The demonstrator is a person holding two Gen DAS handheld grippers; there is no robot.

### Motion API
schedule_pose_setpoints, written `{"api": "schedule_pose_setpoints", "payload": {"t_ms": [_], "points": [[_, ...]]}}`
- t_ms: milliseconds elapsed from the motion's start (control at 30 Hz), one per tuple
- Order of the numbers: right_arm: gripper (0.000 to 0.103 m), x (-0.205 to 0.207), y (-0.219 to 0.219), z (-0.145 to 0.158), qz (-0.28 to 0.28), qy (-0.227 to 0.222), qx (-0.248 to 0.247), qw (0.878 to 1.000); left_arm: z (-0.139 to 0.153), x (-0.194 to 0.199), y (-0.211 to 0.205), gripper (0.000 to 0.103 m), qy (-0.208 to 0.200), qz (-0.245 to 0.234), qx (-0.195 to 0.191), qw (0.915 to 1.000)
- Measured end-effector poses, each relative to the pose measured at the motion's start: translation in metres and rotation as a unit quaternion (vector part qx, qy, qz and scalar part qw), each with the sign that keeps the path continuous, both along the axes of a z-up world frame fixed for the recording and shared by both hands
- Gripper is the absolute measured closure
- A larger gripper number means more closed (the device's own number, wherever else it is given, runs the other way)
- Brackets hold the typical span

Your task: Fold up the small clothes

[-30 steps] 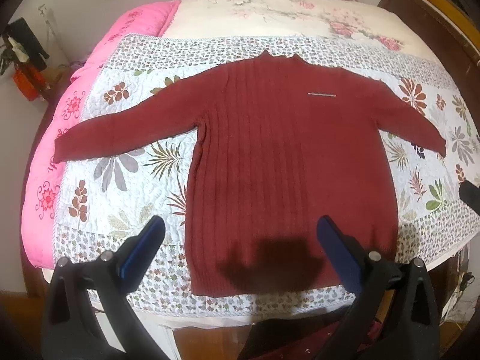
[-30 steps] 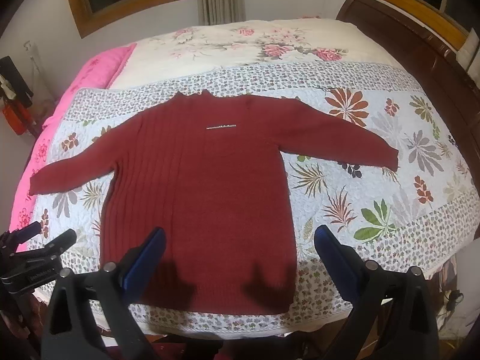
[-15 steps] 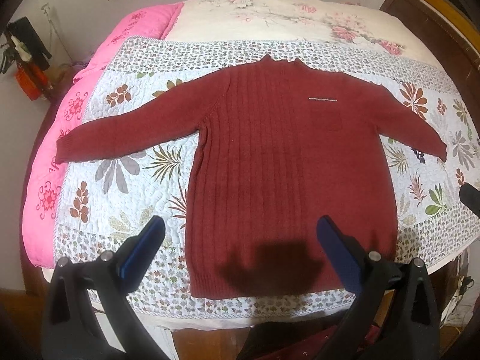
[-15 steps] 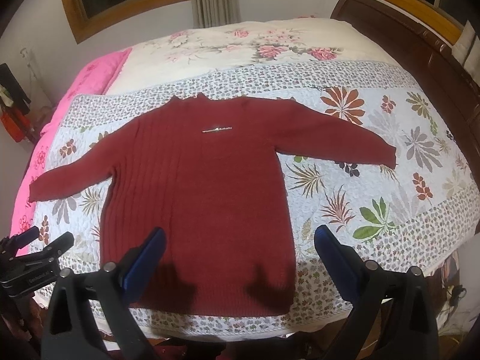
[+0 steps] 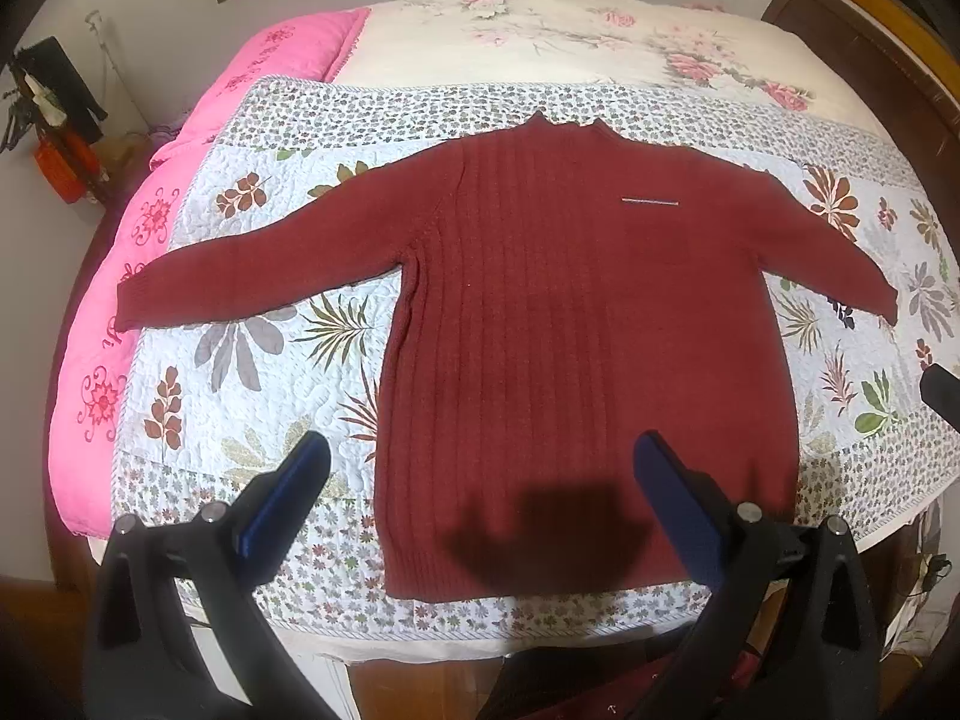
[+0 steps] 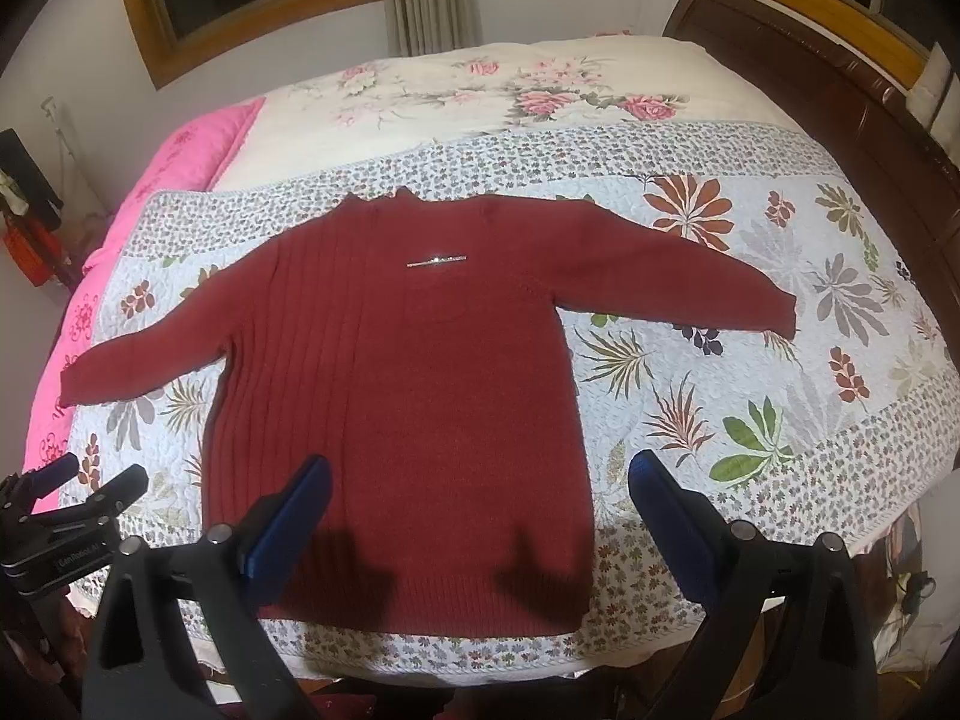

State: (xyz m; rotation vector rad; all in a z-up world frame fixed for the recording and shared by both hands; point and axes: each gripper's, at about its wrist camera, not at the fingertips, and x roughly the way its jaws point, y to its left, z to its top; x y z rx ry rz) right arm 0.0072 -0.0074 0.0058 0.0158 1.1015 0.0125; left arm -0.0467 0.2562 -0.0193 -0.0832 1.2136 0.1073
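Left wrist view: left gripper (image 5: 477,468) spread wide, empty, above red sweater (image 5: 576,348) on quilt (image 5: 252,372); right gripper (image 6: 477,489) likewise wide, empty; small lettering on left gripper unreadable.

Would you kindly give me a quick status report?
Left gripper and right gripper open, empty. Dark red sweater flat on quilt, unfolded. Nothing obstructing.
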Motion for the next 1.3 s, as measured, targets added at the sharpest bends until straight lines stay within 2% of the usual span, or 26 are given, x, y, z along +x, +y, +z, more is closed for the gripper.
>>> {"api": "schedule_pose_setpoints", "payload": {"t_ms": [700, 1300], "points": [[0.004, 0.008, -0.002, 0.006, 0.001, -0.010, 0.008, 1.000, 0.004, 0.006, -0.001, 0.003, -0.005, 0.005, 0.005, 1.0000], [0.004, 0.007, -0.022, 0.007, 0.013, -0.016, 0.024, 0.999, 0.011, 0.002, -0.017, 0.003, -0.009, 0.024, 0.018, 0.9995]]}}
